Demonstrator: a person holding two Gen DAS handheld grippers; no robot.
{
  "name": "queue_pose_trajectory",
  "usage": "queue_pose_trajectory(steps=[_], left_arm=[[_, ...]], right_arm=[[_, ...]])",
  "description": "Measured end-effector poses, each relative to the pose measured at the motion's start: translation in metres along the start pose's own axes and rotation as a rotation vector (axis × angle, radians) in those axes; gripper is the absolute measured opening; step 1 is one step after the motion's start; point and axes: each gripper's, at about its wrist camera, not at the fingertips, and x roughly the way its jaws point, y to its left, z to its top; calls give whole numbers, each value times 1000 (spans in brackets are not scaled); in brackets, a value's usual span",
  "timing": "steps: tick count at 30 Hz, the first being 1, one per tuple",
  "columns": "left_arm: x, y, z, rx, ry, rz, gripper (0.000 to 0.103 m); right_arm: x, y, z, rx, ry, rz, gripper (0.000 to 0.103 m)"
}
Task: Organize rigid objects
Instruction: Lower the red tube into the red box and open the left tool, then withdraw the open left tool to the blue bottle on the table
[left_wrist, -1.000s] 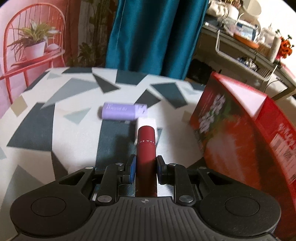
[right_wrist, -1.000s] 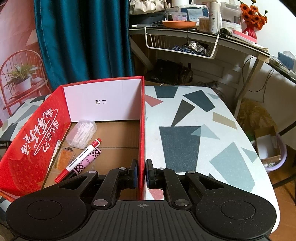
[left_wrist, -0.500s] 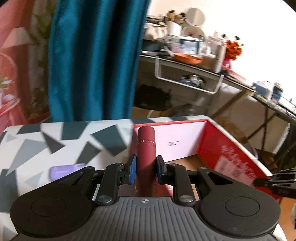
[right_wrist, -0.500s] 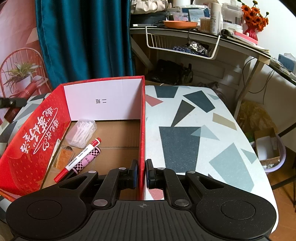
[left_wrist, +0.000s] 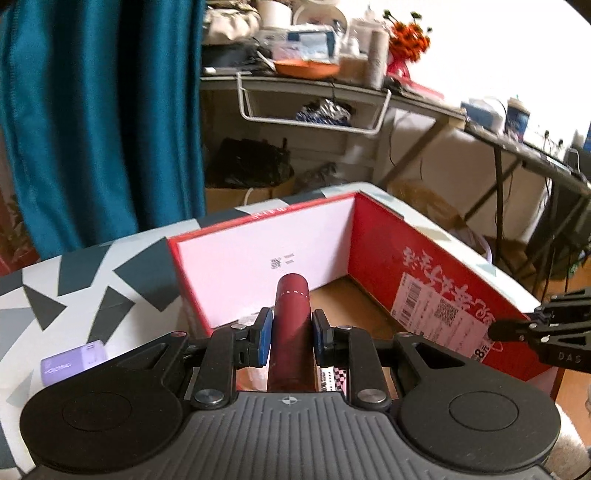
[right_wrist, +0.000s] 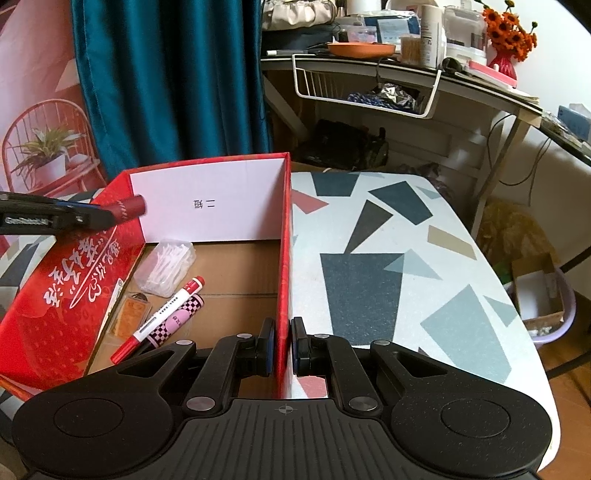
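My left gripper is shut on a dark red tube, which points over the open red box. From the right wrist view the tube reaches over the box's left wall, and the left gripper comes in from the left edge. My right gripper is shut on the box's right wall. It shows as black fingers at the right of the left wrist view. Inside the box lie a red-capped marker, a checkered pink tube, a clear bag of cotton swabs and an orange packet.
A purple tube lies on the patterned table left of the box. Behind the table hang a teal curtain and a cluttered shelf with a white wire basket. A bin stands on the floor to the right.
My left gripper has swung right and risen with the red tube, from above the purple tube on the table to over the box's left wall. The right gripper kept still.
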Motion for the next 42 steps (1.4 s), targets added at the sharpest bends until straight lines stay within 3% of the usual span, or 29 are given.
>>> queue_pose_trajectory(steps=[11, 25, 32, 37, 39, 42], left_arm=[[24, -14, 0, 38, 65, -31, 24], [-24, 24, 6, -80, -50, 11, 24], [-57, 73, -6, -204, -75, 123, 24], [-75, 113, -31, -324, -61, 253, 25], [-80, 127, -43, -370, -49, 316, 26], [-86, 147, -63, -453, -28, 390, 37]], right_arm=[[1, 0, -1, -1, -4, 2, 8], [1, -2, 0, 10, -9, 13, 9], [2, -3, 0, 12, -7, 19, 9], [3, -3, -1, 17, -9, 21, 9], [3, -3, -1, 16, -9, 19, 9], [3, -3, -1, 15, -8, 17, 9]])
